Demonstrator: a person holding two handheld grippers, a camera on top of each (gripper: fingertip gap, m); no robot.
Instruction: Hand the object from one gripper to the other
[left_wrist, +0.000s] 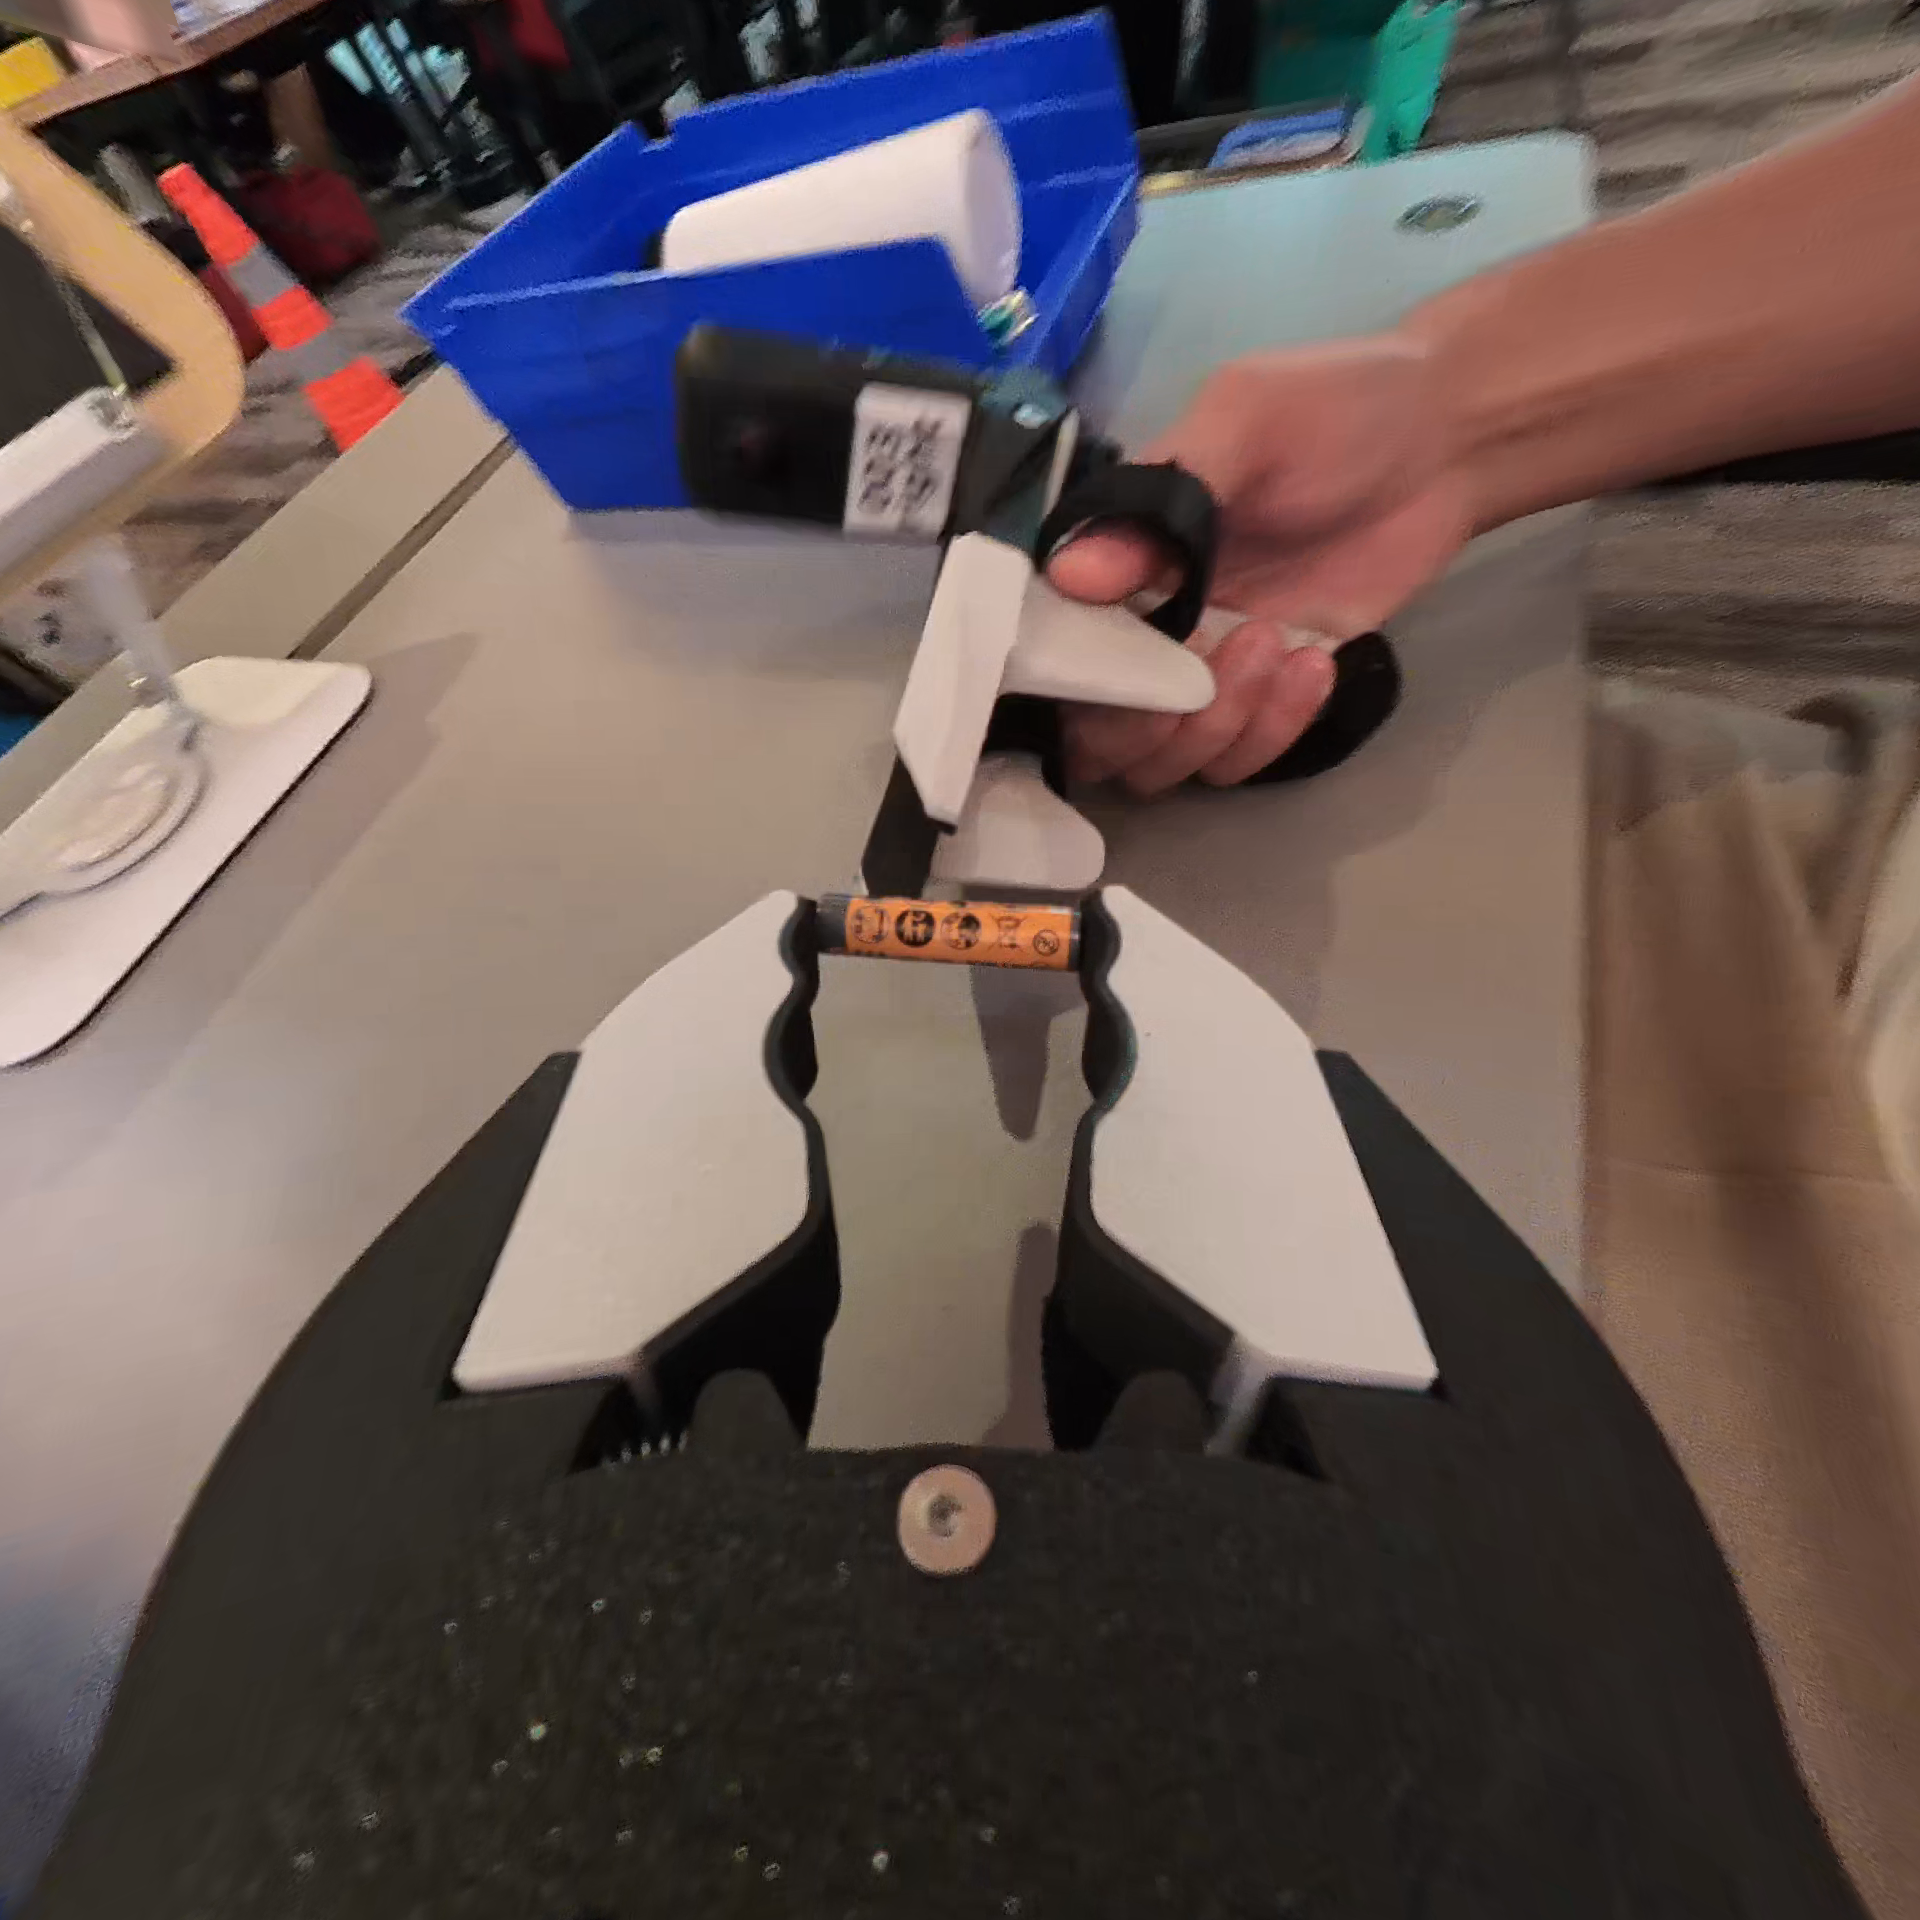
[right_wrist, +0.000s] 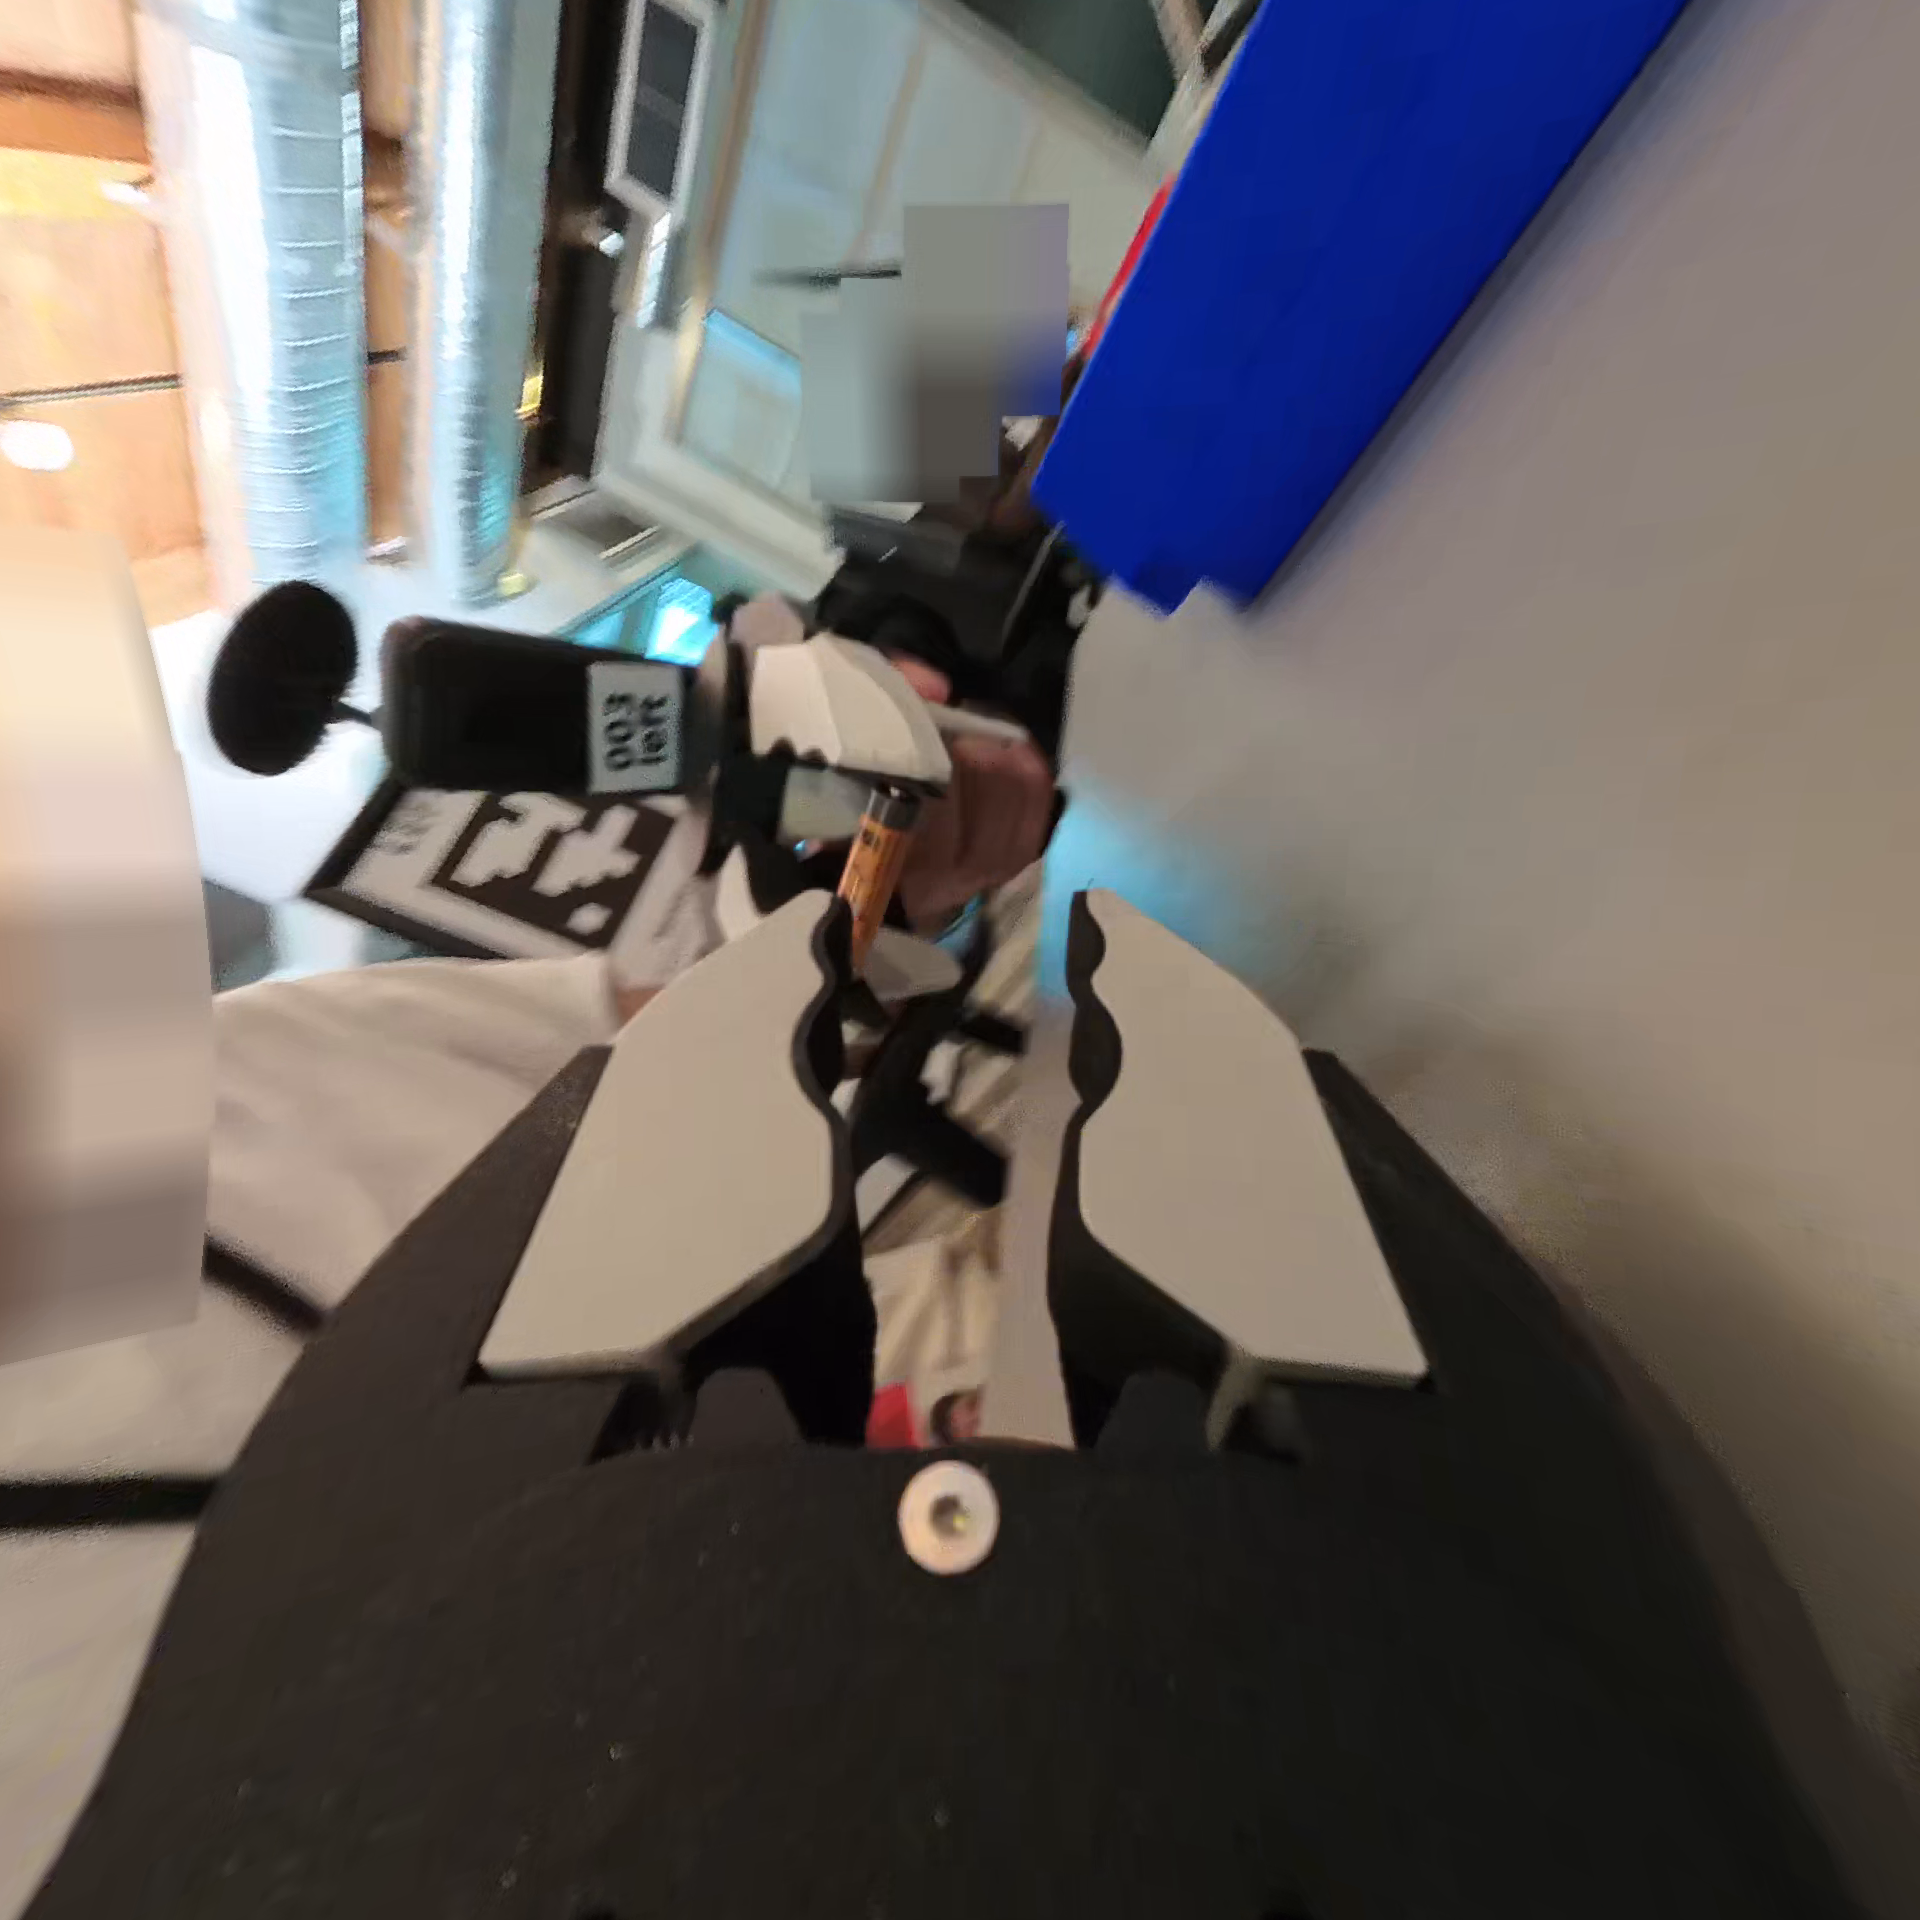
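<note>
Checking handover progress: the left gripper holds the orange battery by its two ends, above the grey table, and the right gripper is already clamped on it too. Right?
Not quite. The right gripper is open, not clamped; the right wrist view shows that. The left gripper does hold the orange battery by its ends above the grey table.

Even indoor light fills both views, with no harsh glare. In the left wrist view, soft shadows fall beneath the fingers onto the grey table (left_wrist: 582, 727), while the hand (left_wrist: 1278, 582) and blue bin (left_wrist: 644, 395) smear with motion blur. The right wrist view is tilted and blurrier; bright patches wash out its left edge, and wide-angle distortion bends both frames' margins.
</note>
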